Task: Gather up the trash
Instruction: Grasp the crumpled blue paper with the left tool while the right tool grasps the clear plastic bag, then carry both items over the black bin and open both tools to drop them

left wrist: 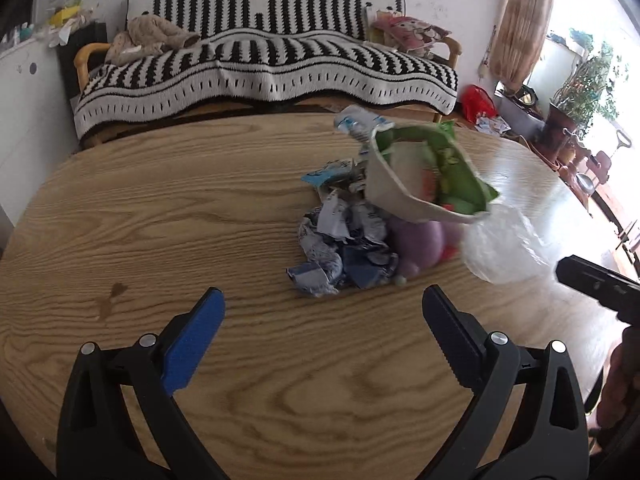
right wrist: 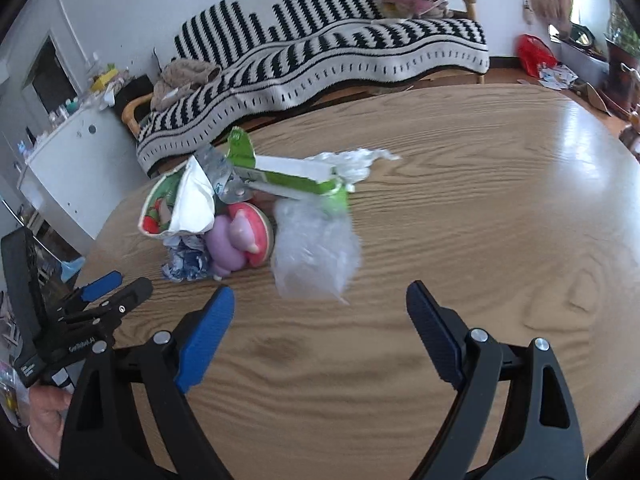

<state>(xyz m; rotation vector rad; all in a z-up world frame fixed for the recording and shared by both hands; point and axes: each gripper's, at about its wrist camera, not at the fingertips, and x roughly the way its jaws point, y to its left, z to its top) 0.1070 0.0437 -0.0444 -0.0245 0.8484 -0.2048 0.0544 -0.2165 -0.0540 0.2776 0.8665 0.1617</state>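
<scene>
1. Holding both tongs spread and empty, left gripper (left wrist: 323, 306) and right gripper (right wrist: 320, 300), I'm just short of the trash pile (left wrist: 384, 216) on the table (left wrist: 160, 208).
2. Next I judge: close on the clear plastic bag (right wrist: 316, 252).

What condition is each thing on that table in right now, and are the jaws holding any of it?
Left gripper: open, holding nothing.
Right gripper: open, holding nothing.
Green carton: torn open, flattened.
Clear plastic bag: crumpled, loose.
Blue-white wrappers: crumpled, heaped.
Purple toy: lying in the pile.
Table: stained.
</scene>
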